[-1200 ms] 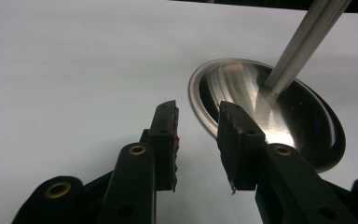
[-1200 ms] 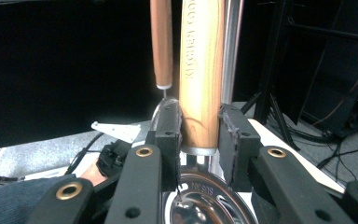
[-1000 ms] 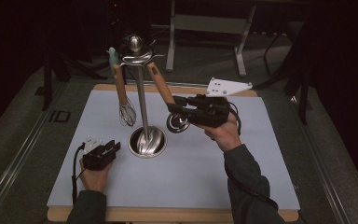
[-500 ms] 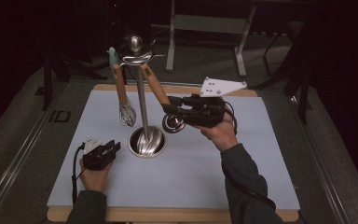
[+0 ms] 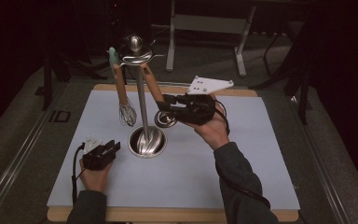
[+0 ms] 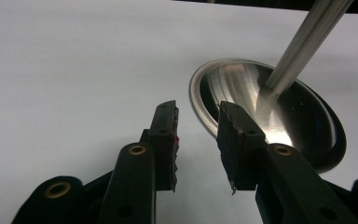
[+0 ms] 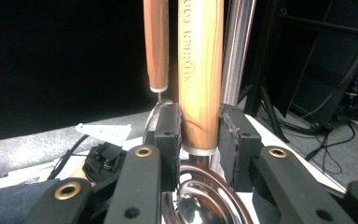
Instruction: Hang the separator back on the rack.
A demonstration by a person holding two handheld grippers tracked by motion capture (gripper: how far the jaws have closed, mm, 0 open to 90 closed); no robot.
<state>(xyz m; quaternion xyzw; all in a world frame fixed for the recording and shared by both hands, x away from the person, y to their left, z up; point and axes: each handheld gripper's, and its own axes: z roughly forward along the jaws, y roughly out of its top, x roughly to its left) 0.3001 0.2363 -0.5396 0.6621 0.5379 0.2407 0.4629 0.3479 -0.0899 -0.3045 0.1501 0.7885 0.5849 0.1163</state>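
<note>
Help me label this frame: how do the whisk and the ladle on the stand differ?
The whisk ends in a wire cage; the ladle ends in a round steel bowl. The whisk hangs free and nearly straight; the ladle is tilted, its handle between the right gripper jaws. Both have wooden handles and hang from the stand.

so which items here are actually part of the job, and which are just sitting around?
In the job:
- right claw, its jaws around the ladle's wooden handle
- ladle, hanging from the stand
- utensil stand, holding the utensils

Lying about:
- whisk, hanging untouched on the stand
- left claw, open and holding nothing beside the stand's base
- table mat
</note>
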